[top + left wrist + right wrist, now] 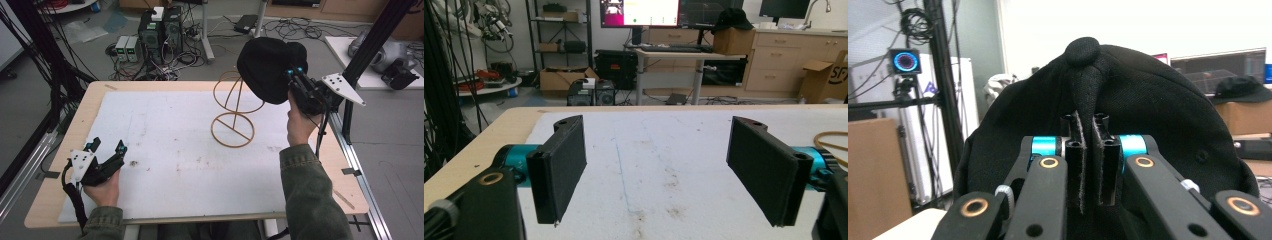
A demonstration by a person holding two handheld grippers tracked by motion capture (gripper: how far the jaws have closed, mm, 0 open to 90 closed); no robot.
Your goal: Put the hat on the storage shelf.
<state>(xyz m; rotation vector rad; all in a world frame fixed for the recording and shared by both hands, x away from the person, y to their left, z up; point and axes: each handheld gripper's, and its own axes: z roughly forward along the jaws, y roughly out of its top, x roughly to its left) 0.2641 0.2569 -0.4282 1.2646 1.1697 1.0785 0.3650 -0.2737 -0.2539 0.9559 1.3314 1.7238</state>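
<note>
Right tool (296, 75) raised above the desk's (60, 200) far right part, held in the right hand (299, 125). Its jaws are pinched nearly together on a fold of the black cap (267, 70); in the right gripper view the fabric ridge running down from the cap's (1148, 115) top button sits clamped between the two pads (1075, 170) of the right tool (1089, 165). The cap hangs clear of the desk, crown facing away from the tool, just above and to the right of the wire stand (234, 112).

The stand is upright on the white mat (165, 135), toward the far right of the desk: a round base ring with a crossbar, thin uprights, and an upper ring. The cap overlaps the upper ring's right side in the high view; whether they touch, cannot tell.

Left tool (107, 147) rests low at the near left corner of the desk, in the left hand (102, 187), pointing toward the far edge. Its jaws stand wide apart, nothing between them; the left gripper view shows the left tool (656, 170) with bare, stained mat (654, 150) between the two pads (561, 170).

The mat covers most of the desk, with wood showing along the edges.
</note>
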